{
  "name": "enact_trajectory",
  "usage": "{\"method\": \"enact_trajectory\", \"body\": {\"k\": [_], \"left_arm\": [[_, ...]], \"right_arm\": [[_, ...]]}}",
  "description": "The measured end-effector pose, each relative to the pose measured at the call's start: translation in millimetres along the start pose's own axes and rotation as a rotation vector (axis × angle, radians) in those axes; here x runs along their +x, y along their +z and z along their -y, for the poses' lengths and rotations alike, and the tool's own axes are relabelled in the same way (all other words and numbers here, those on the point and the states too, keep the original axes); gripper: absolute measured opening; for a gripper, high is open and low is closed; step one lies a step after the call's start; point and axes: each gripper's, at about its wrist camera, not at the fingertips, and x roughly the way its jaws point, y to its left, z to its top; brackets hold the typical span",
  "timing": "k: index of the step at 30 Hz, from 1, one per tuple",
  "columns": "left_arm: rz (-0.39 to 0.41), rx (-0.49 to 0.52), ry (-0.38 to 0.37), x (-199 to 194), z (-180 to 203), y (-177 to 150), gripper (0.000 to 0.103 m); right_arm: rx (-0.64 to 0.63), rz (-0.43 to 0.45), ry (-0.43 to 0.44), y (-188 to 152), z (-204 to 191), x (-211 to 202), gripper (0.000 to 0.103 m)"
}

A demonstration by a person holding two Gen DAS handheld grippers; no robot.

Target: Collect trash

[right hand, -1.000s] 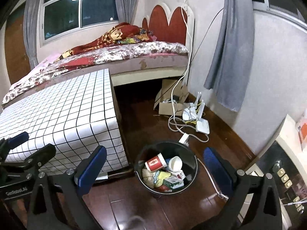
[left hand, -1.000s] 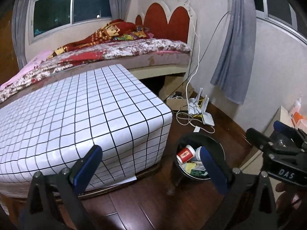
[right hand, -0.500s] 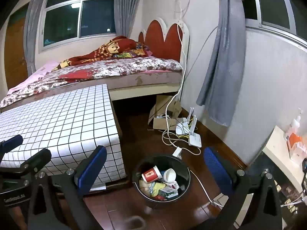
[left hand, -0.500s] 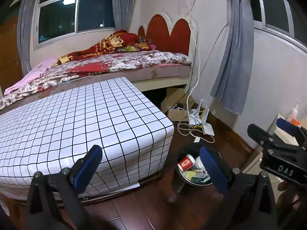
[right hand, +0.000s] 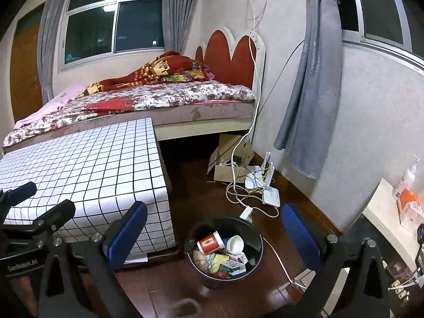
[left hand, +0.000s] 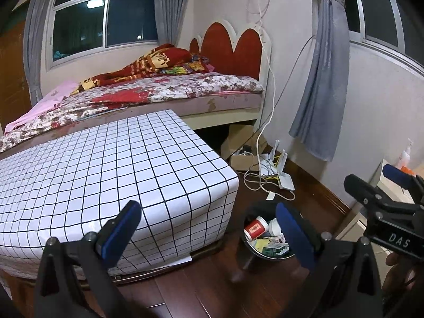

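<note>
Trash bin already loaded, nothing in hand

Black bin (right hand: 224, 251) beside the checkered table (right hand: 79, 169) holds cups and wrappers; both grippers (left hand: 206, 228) (right hand: 214, 228) have fingers spread wide, empty. No loose trash visible.

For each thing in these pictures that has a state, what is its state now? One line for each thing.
left gripper: open, holding nothing.
right gripper: open, holding nothing.
trash bin: upright on the floor, no lid, holding trash.
red paper cup: lying on its side in the bin.
white cup: tipped over, mouth facing the camera.
grey curtain: tied back.
white cable: plugged into the wall socket.
bed: unmade, blanket bunched.
</note>
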Motion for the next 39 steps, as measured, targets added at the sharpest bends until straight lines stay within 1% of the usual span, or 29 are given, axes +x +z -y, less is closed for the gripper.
{"method": "enact_trajectory", "body": {"k": [16,25,39], "left_arm": [[-0.014,0.004,-0.007,0.8,3.5,-1.5,0.102],[-0.018,0.016,-0.021,1.5,5.1,-2.4,0.102],[-0.021,0.013,-0.020,2.1,4.0,-3.1,0.102]], "right_arm": [[0.005,0.012,0.001,2.2,3.0,-1.1,0.102],[0.007,0.005,0.000,3.1,3.7,-1.7,0.102],[0.006,0.002,0.006,1.7,3.4,-0.5,0.102]]}}
